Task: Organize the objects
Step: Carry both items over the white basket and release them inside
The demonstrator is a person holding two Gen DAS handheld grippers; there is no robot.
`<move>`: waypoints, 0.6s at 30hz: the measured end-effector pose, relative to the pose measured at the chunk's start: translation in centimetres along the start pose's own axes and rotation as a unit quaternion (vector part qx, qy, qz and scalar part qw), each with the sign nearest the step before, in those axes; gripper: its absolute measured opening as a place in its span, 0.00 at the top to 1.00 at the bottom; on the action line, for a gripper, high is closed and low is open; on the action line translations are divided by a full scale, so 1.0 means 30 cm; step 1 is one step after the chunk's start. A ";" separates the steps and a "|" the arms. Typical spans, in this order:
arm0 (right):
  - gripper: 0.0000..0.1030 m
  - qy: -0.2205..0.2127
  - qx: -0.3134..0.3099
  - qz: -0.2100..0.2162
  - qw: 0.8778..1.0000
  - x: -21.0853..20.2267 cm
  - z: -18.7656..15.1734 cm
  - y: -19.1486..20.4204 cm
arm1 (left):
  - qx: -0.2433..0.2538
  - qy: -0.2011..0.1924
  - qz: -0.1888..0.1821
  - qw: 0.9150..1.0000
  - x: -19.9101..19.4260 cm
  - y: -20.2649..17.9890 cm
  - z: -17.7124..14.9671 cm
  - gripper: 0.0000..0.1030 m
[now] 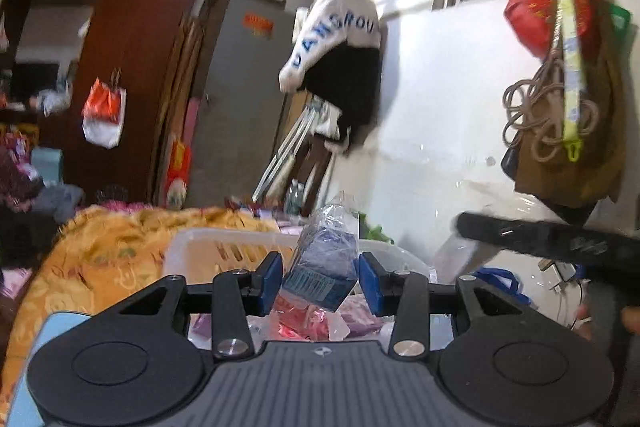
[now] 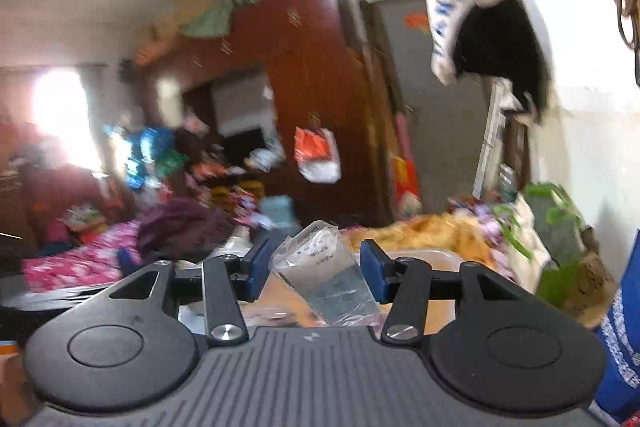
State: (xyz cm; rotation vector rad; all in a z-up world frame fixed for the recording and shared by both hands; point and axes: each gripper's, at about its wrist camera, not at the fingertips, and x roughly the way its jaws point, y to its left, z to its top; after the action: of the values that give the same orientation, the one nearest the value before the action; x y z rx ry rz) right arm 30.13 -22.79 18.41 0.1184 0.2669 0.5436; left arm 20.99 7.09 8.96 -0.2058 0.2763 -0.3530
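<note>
My left gripper [image 1: 319,281] has its blue pads on either side of a clear plastic packet with a blue printed label [image 1: 322,267]; the jaws stand apart and I cannot tell if they pinch it. Behind it is a white slatted basket [image 1: 224,251] holding pink and red wrapped items [image 1: 296,323]. My right gripper [image 2: 312,273] has a clear plastic packet with small print [image 2: 328,279] between its blue pads; the packet leans toward the right pad, and contact is unclear. A white container rim [image 2: 432,255] lies just beyond. Both views are blurred.
A yellow patterned blanket [image 1: 100,251] covers the bed at left. A dark red wardrobe [image 1: 132,67] with a hanging red-and-white bag [image 1: 104,115] stands behind. A grey door [image 1: 240,107], hanging jacket [image 1: 340,67] and wall bags [image 1: 560,99] are at right. The other gripper's black body [image 1: 552,239] crosses right.
</note>
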 end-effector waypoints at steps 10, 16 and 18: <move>0.00 -0.015 0.012 -0.008 1.000 -0.127 -0.098 -0.040 | 0.009 -0.012 0.022 1.000 -0.085 -0.015 -0.069 0.18; 0.00 0.031 0.038 0.004 0.999 -0.219 -0.299 -0.049 | 0.010 0.034 0.016 0.999 -0.170 0.005 -0.275 0.12; 0.00 0.062 0.061 0.015 0.996 -0.172 -0.346 -0.063 | 0.002 0.065 0.011 0.998 -0.131 0.020 -0.315 0.12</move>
State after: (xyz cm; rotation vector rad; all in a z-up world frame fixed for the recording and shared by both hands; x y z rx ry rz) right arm 23.89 -26.70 9.24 0.2083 0.4201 0.5647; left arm 14.78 7.67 0.83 -0.1749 0.4061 -0.3452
